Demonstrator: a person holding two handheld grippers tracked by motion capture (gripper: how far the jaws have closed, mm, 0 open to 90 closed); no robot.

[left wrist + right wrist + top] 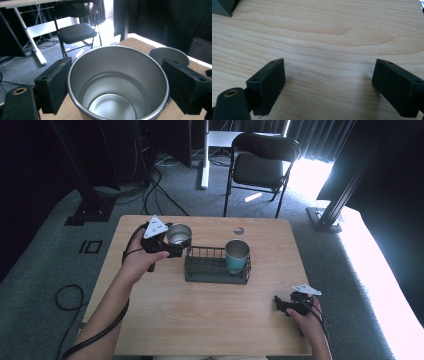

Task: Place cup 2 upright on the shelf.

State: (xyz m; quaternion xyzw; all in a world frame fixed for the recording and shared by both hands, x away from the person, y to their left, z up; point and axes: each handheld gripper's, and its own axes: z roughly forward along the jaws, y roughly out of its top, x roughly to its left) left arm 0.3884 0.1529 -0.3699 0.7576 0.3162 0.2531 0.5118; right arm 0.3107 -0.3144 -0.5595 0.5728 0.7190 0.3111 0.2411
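No readable brand, label or writing on anything; the steel cup's wall is plain.

Your left gripper (176, 246) is clamped on the steel cup (179, 234): in the left gripper view both pads press the outside wall of the cup (117, 85), one each side, mouth up, nothing inside it. From the high view the cup sits at the far-left part of the table, just left of the black wire rack (216, 268) and close to its far-left corner. Can't tell whether the cup's base touches the tabletop or is off it.

The rack is mid-table. A teal cup (236, 256) stands upright in its right end; its rim shows past the steel cup in the left gripper view (168, 55).

Your right gripper (286, 304) is near the front-right edge, well apart from the rack. Jaws spread wide, nothing between them, just bare wood (329, 75) under them.

Surface: light wood-grain table (200, 320) with a round cable hole (238, 230) near the far edge. Room: grey carpet, black folding chair (261, 166) behind the table, white desk frame (206, 157) to its left, dark curtains, hard daylight coming in at the right.
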